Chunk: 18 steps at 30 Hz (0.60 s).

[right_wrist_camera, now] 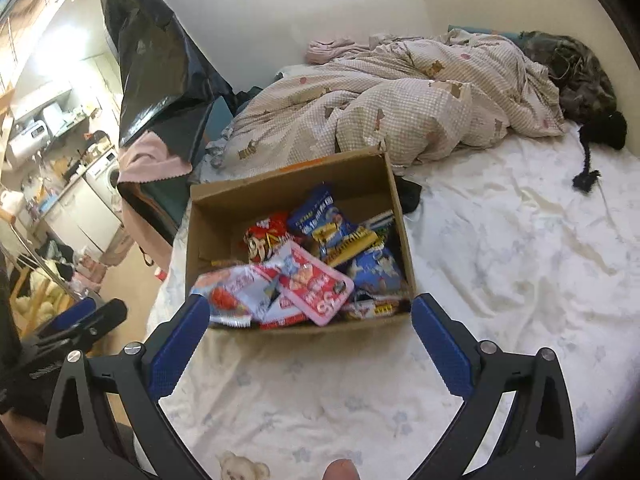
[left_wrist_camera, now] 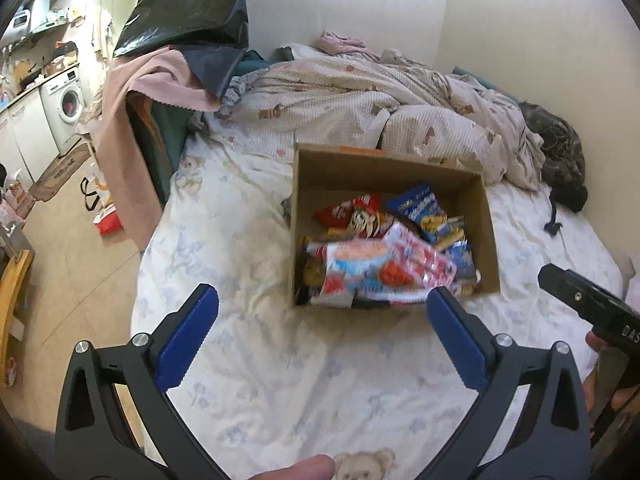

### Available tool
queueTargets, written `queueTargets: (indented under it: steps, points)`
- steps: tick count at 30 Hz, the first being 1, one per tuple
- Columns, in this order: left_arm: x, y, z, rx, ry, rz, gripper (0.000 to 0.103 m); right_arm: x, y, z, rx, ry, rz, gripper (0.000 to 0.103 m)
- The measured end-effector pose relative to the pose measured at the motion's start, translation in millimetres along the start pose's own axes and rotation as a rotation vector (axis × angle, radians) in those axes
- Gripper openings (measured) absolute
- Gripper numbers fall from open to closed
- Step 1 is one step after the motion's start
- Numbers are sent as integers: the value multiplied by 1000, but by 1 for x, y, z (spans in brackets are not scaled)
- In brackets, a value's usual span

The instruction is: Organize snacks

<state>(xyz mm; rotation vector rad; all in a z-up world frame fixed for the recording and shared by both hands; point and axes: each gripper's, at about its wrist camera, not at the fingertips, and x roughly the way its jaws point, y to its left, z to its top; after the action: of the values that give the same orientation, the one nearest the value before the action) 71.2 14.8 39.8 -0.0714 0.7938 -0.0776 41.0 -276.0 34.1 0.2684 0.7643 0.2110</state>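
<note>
Snack packets (right_wrist_camera: 304, 276) lie jumbled in the upright cardboard box (right_wrist_camera: 208, 220).

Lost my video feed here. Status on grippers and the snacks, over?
Left gripper open, empty. Right gripper open, empty. Snack packets piled in cardboard box on bed sheet. Nothing blocking box.

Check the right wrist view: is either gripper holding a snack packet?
No. The right gripper is open and empty; the snacks lie in the cardboard box.
</note>
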Motion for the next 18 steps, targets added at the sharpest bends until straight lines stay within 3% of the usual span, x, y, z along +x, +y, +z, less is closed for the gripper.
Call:
queueTargets:
  steps: [7, 11, 18]
  points:
    - [-18, 6, -24, -22, -13, 4, 103, -13, 8, -21, -16, -21, -34, 103]
    - [-15, 4, -28, -6, -42, 63, 103, -6, 15, -24, -31, -31, -53, 103]
    - [-7, -1, -29, 12, -56, 92, 103, 5, 25, -29, -76, -41, -95, 103]
